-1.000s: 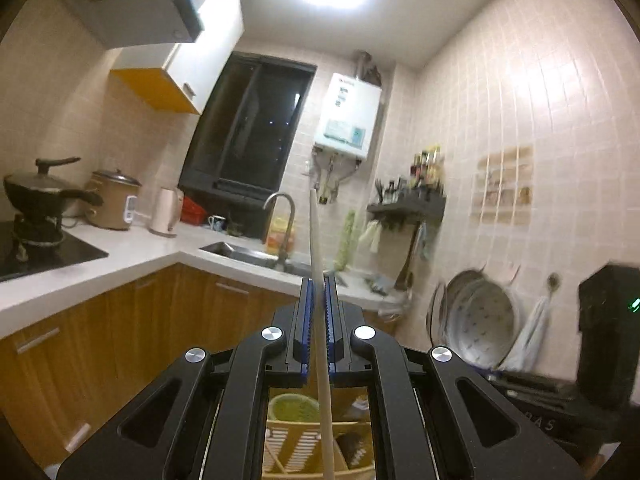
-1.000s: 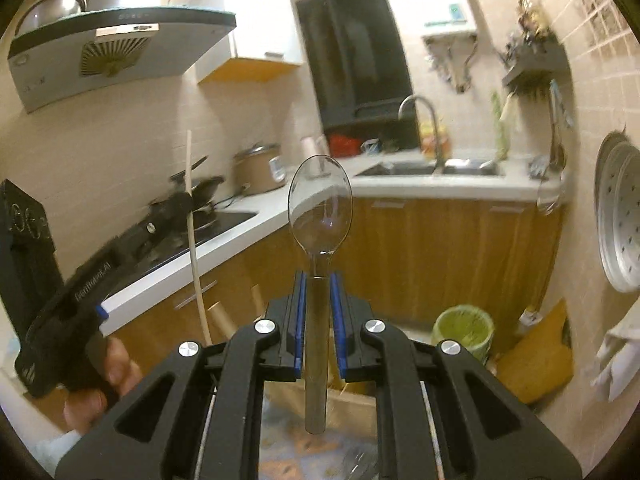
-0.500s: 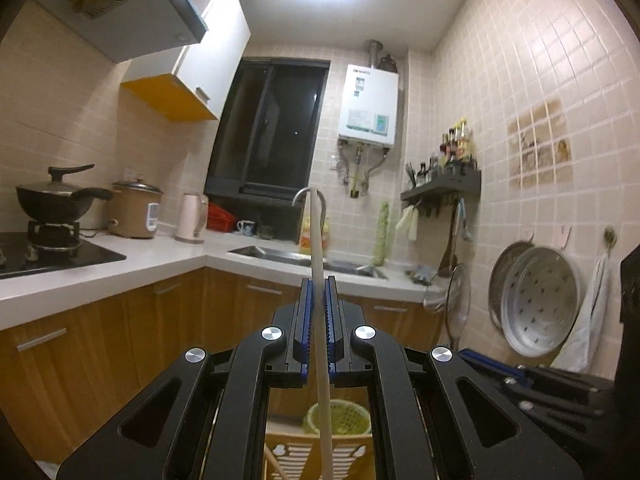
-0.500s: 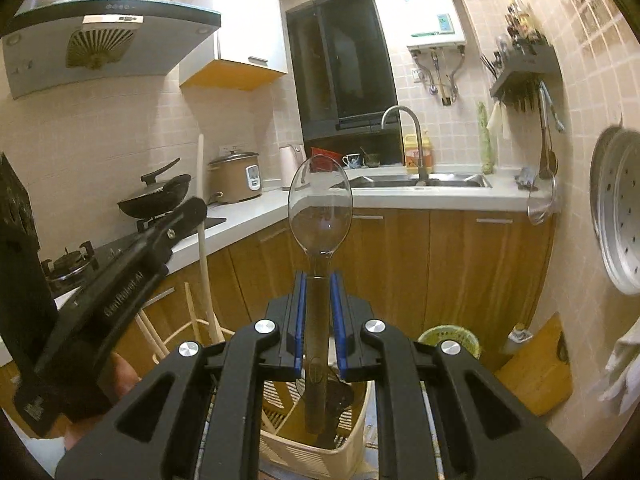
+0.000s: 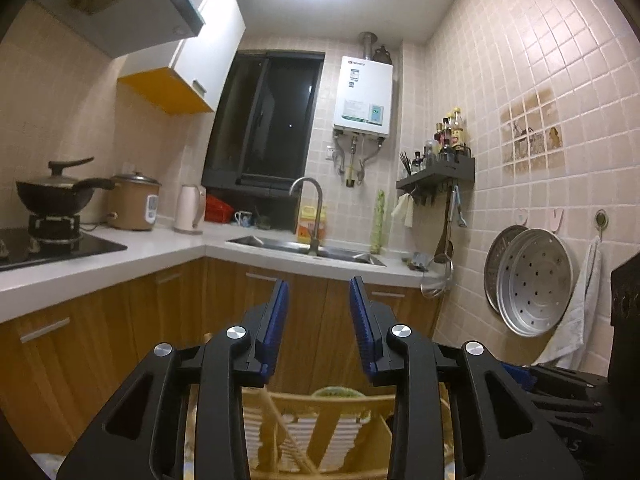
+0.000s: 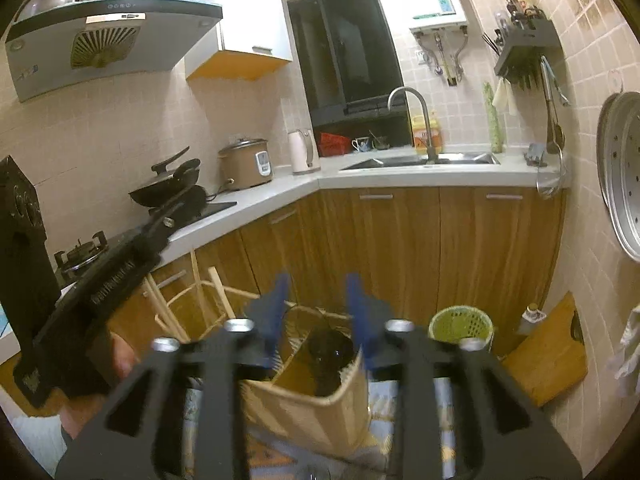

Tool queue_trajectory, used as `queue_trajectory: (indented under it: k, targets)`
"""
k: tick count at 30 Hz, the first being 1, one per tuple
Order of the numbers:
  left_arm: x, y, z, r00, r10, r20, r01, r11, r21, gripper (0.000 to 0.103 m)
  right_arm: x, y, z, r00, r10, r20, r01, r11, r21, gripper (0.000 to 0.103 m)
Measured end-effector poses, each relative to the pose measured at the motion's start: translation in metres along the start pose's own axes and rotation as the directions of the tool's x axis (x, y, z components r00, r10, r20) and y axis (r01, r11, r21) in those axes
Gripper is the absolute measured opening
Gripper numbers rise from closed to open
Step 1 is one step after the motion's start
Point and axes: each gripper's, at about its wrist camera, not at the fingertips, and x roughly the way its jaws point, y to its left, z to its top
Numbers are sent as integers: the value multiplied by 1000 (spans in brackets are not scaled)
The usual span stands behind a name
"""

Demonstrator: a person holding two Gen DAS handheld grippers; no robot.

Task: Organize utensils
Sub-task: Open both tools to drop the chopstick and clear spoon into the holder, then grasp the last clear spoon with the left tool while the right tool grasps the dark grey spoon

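In the left wrist view my left gripper [image 5: 318,282] has its jaws opening, with nothing between the blue pads. Under it stands a beige slatted utensil basket [image 5: 320,428], and a pale wooden chopstick [image 5: 280,420] leans inside. In the right wrist view my right gripper [image 6: 317,280] is blurred, its jaws also opening and empty. Just below them the spoon [image 6: 330,350] shows as a dark shape inside the basket [image 6: 304,400]. Several chopsticks [image 6: 219,292] stick up from the basket's left part. A hand [image 6: 120,360] holds the left gripper beside it.
The basket stands on a patterned cloth [image 6: 272,456]. Behind it run wooden cabinets [image 6: 400,248] under a white counter [image 6: 420,176] with a sink. A green bin [image 6: 460,324] and a wooden board [image 6: 548,356] are on the floor at the right.
Both grippers have sunk toward the basket and opened. The chopstick has left the left jaws and the spoon the right jaws; both now sit in the basket.
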Motion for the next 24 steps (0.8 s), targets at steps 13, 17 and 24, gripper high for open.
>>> queue_trajectory:
  k: [13,17,24]
  targets:
    - [-66,25,25,946,-148,-287,105,981,-161,35,-67,-14,13,976,-32,-216,53,994,94,49]
    - [-57,18,-2,844,-229,-486,132,965,-225,35,-68,-23,5,933,-30,-359,87,986,145,49]
    - [-34,7,-66,651,-271,-710,119,959,-257,40,-63,-27,-28,842,-6,-539,111,980,163,49]
